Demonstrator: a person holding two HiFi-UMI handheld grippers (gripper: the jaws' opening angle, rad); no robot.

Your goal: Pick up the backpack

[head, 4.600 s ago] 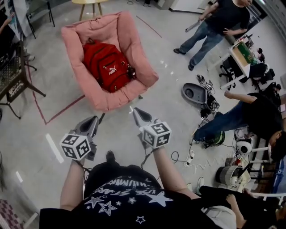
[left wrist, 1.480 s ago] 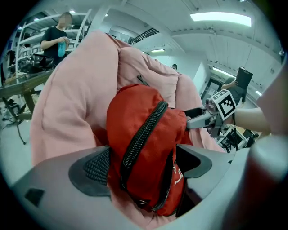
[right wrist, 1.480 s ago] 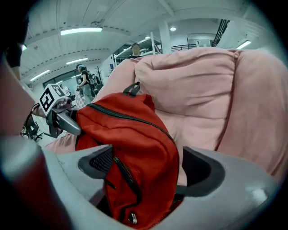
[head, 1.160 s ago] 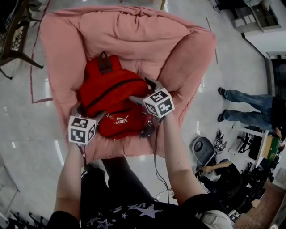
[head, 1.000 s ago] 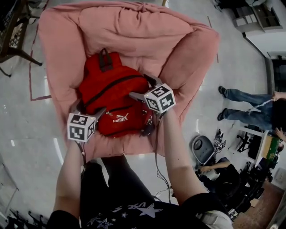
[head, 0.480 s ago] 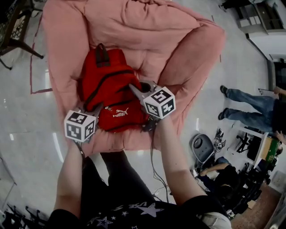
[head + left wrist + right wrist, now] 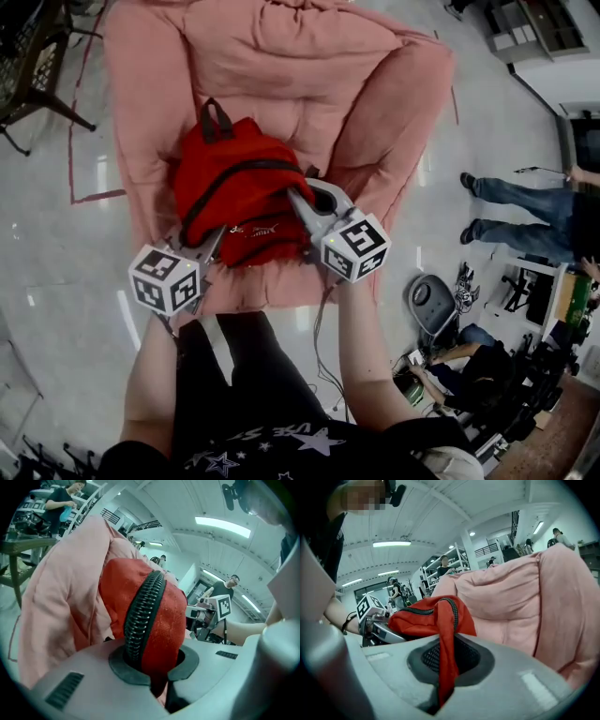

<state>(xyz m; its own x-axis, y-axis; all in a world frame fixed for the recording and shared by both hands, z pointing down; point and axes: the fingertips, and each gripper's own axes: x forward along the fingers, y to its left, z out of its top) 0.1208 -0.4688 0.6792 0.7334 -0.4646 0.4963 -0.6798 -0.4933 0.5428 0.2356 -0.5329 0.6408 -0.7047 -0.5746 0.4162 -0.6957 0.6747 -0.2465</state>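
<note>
A red backpack with black zips and a black top handle lies in a big pink cushion chair. In the head view my left gripper bites the pack's near left edge and my right gripper its near right side. The left gripper is shut on a fold of red cloth with a thick black zip. My right gripper is shut on a thin red fold of the same pack. The near end of the pack hangs bunched between the two grippers, raised off the cushion.
The pink chair's padded arms rise on both sides of the pack. A dark metal-legged table stands at the upper left, with red floor tape beside the chair. A person in jeans and floor gear are at the right.
Both grippers went from open over the backpack to shut on its cloth. They then rose and drew back toward me, lifting the pack's near end.
</note>
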